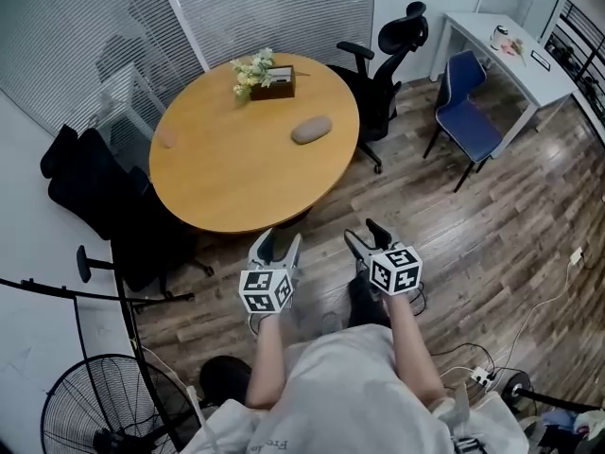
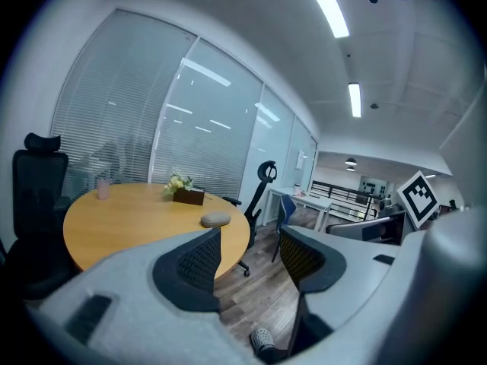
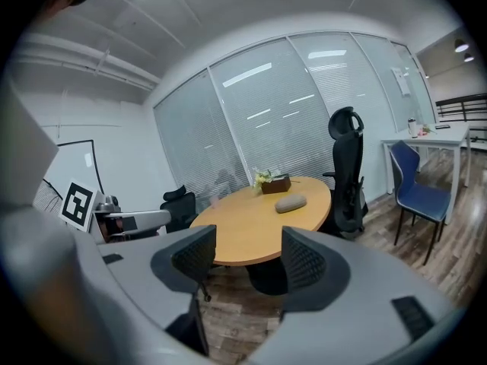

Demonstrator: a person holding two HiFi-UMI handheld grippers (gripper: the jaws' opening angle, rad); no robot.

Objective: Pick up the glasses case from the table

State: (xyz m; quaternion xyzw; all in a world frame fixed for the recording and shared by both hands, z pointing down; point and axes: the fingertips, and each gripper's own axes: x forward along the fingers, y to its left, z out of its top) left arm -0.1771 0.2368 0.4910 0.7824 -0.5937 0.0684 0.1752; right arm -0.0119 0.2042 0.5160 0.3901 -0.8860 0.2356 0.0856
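The glasses case (image 1: 311, 129) is a grey-beige oval lying on the round wooden table (image 1: 217, 178), toward its far right side. Both grippers hang over the wood floor, short of the table's near edge. My left gripper (image 1: 279, 241) is open, nothing between its jaws. My right gripper (image 1: 364, 233) is open and empty too. In the left gripper view the case (image 2: 215, 219) lies far ahead, above the open gripper (image 2: 251, 253). In the right gripper view the case (image 3: 291, 203) rests on the table (image 3: 251, 230) beyond the open gripper (image 3: 247, 261).
A brown box with flowers (image 1: 265, 76) and a pink cup (image 1: 167, 138) also stand on the table. A black office chair (image 1: 388, 64) stands behind it, dark chairs (image 1: 95, 192) at its left. A blue chair (image 1: 470, 112), a white desk (image 1: 510, 55) and a floor fan (image 1: 104, 405) surround me.
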